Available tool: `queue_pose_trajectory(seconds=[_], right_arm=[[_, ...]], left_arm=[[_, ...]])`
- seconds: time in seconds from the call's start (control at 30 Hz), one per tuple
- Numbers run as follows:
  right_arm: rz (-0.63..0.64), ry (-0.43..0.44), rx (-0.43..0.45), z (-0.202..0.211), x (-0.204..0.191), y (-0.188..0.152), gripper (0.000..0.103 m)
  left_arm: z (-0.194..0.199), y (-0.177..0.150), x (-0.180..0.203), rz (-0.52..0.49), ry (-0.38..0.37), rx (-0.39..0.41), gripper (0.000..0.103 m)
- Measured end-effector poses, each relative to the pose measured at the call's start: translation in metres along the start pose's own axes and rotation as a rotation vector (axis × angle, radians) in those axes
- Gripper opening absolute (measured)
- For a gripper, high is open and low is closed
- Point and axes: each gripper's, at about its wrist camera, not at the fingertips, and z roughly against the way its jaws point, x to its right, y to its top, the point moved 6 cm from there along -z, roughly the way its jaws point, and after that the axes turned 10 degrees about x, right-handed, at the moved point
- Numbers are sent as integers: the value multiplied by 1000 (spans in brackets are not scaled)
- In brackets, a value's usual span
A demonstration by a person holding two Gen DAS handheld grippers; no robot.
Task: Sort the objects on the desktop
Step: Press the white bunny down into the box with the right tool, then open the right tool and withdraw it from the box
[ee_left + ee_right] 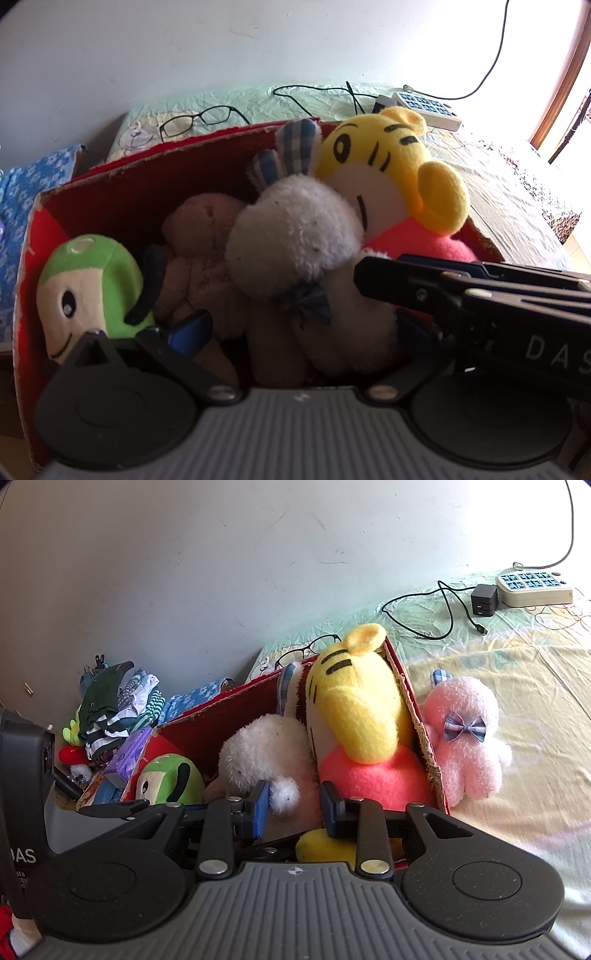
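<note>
Inside red box [410, 701]: four plush toys packed; pink bunny [465, 734] outside at 3 o'clock, unsorted; right gripper [291, 808] clenched on white bunny [266, 753], left gripper [295, 325] spread wide around it.

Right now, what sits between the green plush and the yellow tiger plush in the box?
The white fluffy plush sits between the green plush and the yellow tiger plush, clearest in the right wrist view.
</note>
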Motion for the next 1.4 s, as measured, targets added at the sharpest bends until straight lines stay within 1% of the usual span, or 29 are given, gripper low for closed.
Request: queue_pose_trajectory(seconds=[0.13, 0.3, 0.5, 0.57, 0.73, 0.77, 0.87, 0.97, 1.07, 1.13, 1.23, 1.4], right_arm=[[11, 23, -3, -2, 0, 0, 31], [22, 64, -6, -3, 2, 0, 32], [40, 126, -58, -8, 2, 1, 37], [53, 152, -80, -9, 1, 0, 37], [68, 220, -117, -10, 0, 3, 39], [79, 239, -112, -7, -1, 5, 42], [85, 305, -93, 0, -1, 11, 42], [42, 384, -76, 10, 7, 20, 42], [12, 452, -27, 25, 19, 35, 43], [-14, 482, 5, 34, 30, 46, 42], [-48, 481, 39, 44, 49, 58, 42], [-92, 425, 49, 51, 90, 67, 42]], left_arm=[[2, -3, 0, 1, 0, 18, 103], [4, -5, 2, -1, 24, 38, 103], [9, -8, 5, 24, 69, 57, 103], [12, -8, 5, 29, 93, 74, 103], [18, -5, 2, 64, 135, 80, 102], [21, -5, 4, 73, 135, 82, 102], [33, 0, 9, 85, 156, 104, 102], [49, 6, 18, 91, 182, 127, 102], [61, 15, 27, 88, 206, 151, 102], [67, 23, 35, 91, 206, 173, 102], [72, 35, 53, 88, 181, 214, 102], [65, 47, 84, 74, 119, 251, 102]])
